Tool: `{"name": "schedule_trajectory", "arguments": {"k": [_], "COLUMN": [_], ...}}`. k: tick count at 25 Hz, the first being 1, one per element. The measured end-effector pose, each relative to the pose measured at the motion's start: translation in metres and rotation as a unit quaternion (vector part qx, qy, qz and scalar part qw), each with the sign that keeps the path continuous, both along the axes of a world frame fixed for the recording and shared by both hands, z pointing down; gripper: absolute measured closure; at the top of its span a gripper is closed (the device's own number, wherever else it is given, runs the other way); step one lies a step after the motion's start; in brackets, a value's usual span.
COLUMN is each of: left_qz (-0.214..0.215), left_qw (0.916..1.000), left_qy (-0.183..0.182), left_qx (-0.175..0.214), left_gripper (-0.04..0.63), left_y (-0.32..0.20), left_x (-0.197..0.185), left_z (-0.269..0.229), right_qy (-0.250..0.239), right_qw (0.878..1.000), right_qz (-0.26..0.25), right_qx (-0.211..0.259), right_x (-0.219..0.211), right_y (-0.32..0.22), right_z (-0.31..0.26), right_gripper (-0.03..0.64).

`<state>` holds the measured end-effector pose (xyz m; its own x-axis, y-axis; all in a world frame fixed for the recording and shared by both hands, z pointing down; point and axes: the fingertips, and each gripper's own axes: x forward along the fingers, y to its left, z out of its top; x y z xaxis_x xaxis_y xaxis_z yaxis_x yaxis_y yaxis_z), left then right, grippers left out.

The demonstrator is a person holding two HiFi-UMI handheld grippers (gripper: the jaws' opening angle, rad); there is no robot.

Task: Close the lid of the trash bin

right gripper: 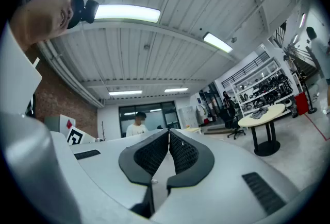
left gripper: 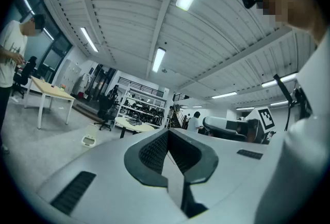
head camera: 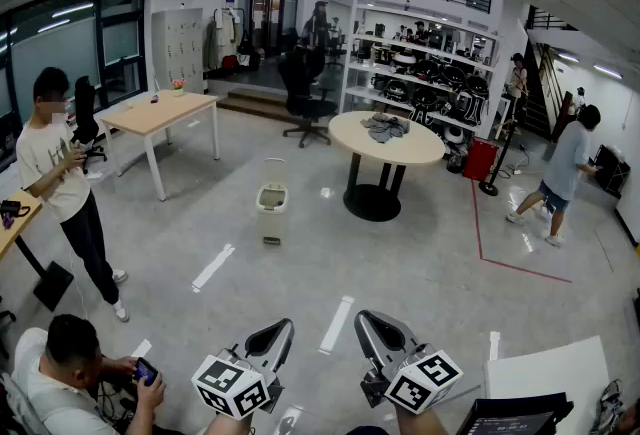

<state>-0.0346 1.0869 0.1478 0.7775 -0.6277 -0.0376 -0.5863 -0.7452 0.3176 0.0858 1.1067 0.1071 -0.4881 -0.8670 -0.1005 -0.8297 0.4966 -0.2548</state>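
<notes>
The white trash bin stands on the floor left of the round table, its lid up. It is far ahead, nearer the left hand-held gripper than the right hand-held gripper. Both are pressed together, empty

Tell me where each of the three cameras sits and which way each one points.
Head view: worn on the head, facing forward and down across the floor to the trash bin; left tongs and right tongs show at the bottom.
Left gripper view: rides the left tongs, tilted up toward the ceiling; its shut jaws fill the foreground.
Right gripper view: rides the right tongs, likewise tilted up; shut jaws in front.
Shared: all three show the round table.
</notes>
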Motion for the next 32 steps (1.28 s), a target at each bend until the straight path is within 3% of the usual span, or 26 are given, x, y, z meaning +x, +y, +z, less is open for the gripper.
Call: {"name": "schedule_trajectory", "arguments": {"k": [9, 16, 25, 28, 32], "left_qz": [-0.014, -0.031, -0.086, -0.095, -0.092], "left_qw": [0.9997, 0.9993, 0.9951, 0.9946, 0.9955], "left_qy": [-0.006, -0.014, -0.045, -0.041, -0.022], "left_qx": [-0.017, -0.013, -0.016, -0.013, -0.002], "left_gripper": [0.595, 0.595, 0.594, 0.594, 0.594], "left_y": [-0.072, -0.149, -0.25, -0.298, -0.366], "left_x": [-0.001, 0.024, 0.042, 0.054, 0.038], "left_z": [0.029, 0.021, 0.018, 0.024, 0.027], "right_qy": [0.011, -0.002, -0.021, -0.013, 0.0], "right_qw": [0.998, 0.999, 0.997, 0.996, 0.996], "right_qz": [-0.007, -0.022, -0.071, -0.085, -0.087], "right_qx": [-0.061, -0.041, -0.031, -0.033, -0.024], "right_x": [0.014, 0.043, 0.07, 0.078, 0.061], "right_y": [-0.064, -0.146, -0.264, -0.317, -0.388], "right_z": [0.053, 0.045, 0.044, 0.052, 0.051], "right_gripper": [0.606, 0.606, 0.606, 0.606, 0.606]}}
